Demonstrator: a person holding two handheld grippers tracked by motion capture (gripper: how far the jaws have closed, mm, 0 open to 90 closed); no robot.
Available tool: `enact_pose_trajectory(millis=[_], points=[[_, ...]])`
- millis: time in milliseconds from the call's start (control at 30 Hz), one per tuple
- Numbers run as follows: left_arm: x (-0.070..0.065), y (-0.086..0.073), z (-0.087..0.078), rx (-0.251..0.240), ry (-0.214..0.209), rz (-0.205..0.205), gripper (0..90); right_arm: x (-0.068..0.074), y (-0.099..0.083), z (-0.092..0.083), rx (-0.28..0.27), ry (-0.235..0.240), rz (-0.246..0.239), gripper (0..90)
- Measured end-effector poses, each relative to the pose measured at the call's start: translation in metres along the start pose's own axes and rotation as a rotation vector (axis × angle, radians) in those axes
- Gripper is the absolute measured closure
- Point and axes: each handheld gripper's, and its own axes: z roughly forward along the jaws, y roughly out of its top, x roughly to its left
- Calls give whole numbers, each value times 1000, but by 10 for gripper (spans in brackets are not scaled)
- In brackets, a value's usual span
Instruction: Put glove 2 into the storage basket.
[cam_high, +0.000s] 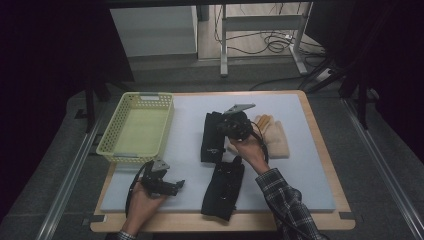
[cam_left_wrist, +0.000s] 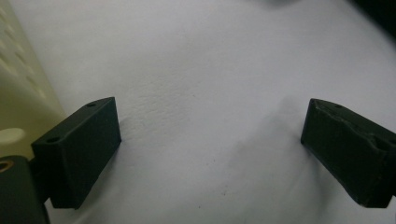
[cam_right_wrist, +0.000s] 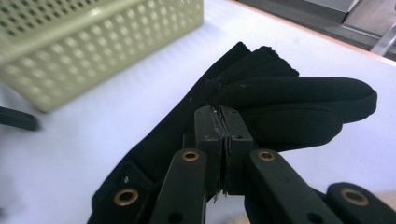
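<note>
A wooden table (cam_high: 320, 135) topped by a pale grey mat (cam_high: 300, 165) stands on dark carpet (cam_high: 380, 165). Beyond it, a white metal frame (cam_high: 260, 22) straddles tangled cables (cam_high: 272, 42) (probably power leads) in dim surroundings.

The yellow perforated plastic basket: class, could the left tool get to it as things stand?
Probably yes. The left tool is open and holds nothing, and bare white mat lies between it and the yellow perforated plastic basket beside it.

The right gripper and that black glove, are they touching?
Touching: the right gripper view shows the right gripper with its jaws shut on a fold of the black glove.
</note>
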Motion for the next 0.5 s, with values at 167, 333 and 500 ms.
enact_pose_trajectory(millis=[167, 333, 500], points=[[0, 0, 0, 1, 1, 2, 49, 8, 2, -28, -43, 39, 29, 868], [0, 0, 0, -3, 2, -1, 49, 24, -8, -55, -66, 81, 45, 867], [0, 0, 0, -2, 0, -3, 49, 44, -29, -81, -69, 89, 60, 867]])
